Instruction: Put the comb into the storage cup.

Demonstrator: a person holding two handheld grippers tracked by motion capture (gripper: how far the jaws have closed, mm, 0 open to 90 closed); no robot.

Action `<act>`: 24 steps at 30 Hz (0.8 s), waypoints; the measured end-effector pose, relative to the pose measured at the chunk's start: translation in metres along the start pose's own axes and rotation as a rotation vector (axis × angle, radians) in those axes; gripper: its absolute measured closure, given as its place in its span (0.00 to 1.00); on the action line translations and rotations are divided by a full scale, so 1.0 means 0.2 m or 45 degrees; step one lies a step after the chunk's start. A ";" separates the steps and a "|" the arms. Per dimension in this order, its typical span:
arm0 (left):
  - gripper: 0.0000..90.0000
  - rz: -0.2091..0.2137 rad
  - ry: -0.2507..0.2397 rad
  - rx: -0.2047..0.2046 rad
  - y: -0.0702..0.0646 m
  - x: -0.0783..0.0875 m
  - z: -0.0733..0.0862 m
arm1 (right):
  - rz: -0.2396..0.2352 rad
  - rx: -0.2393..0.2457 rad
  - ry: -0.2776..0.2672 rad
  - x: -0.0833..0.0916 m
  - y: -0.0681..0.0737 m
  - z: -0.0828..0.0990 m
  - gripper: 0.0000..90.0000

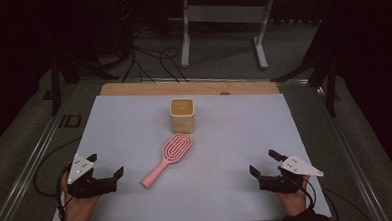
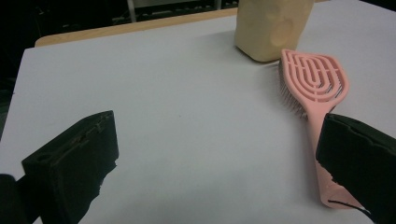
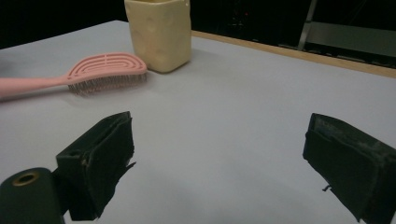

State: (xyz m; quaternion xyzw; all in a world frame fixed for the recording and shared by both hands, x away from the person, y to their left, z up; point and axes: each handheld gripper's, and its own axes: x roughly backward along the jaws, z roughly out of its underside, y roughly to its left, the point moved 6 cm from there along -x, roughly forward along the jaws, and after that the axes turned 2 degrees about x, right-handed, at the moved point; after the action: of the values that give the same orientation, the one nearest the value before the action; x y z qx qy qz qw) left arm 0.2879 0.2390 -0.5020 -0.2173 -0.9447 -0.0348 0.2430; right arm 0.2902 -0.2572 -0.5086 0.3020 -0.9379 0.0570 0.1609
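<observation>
Pale grey-blue sheeting covers the table (image 1: 134, 113), with a strip of bare wood showing along its far edge. On it, from largest to smallest: one cream-yellow square cup (image 1: 182, 115) standing upright at the far middle, and one pink hairbrush (image 1: 167, 159) lying just near of it, head almost touching the cup's base, bristles down, handle running toward the near left.

The left gripper (image 1: 107, 167) rests at the near left with its jaws spread wide and nothing between them; in the left gripper view one jaw stands just over the end of the brush handle (image 2: 327, 186), not clamped on it. The right gripper (image 1: 264, 162) sits at the near right, well apart from both things, jaws likewise gaping and empty.

The step in hand looks like picking up the brush, probably to stand it in the cup. To do it well, I would shift the left gripper right so that the handle lies squarely between the pads, and grip across its narrow width a little up from the tip. The handle lies flat and thin, so the jaws must come down close to the sheet. Lift before turning, since the head is nearly against the cup and could topple it.

Count: one table, one cup, one brush, two grippers.
</observation>
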 end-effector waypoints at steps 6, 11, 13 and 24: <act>0.00 -0.007 0.008 -0.014 -0.01 0.00 -0.01 | 0.001 -0.007 -0.001 0.00 0.00 0.00 0.09; 0.00 -0.012 0.020 -0.022 -0.01 -0.01 -0.03 | 0.003 -0.010 0.003 0.00 0.00 0.01 0.09; 0.00 -0.012 0.021 -0.019 -0.01 -0.01 -0.04 | 0.004 -0.008 0.008 0.00 0.00 0.01 0.09; 0.00 -0.005 0.088 -0.042 -0.05 -0.05 -0.07 | 0.019 -0.011 0.017 -0.01 0.00 0.02 0.09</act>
State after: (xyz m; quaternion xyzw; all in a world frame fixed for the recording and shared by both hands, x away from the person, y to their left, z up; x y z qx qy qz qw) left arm 0.2984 0.2235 -0.4941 -0.2182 -0.9354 -0.0583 0.2719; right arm 0.2907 -0.2562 -0.5122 0.2940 -0.9392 0.0560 0.1681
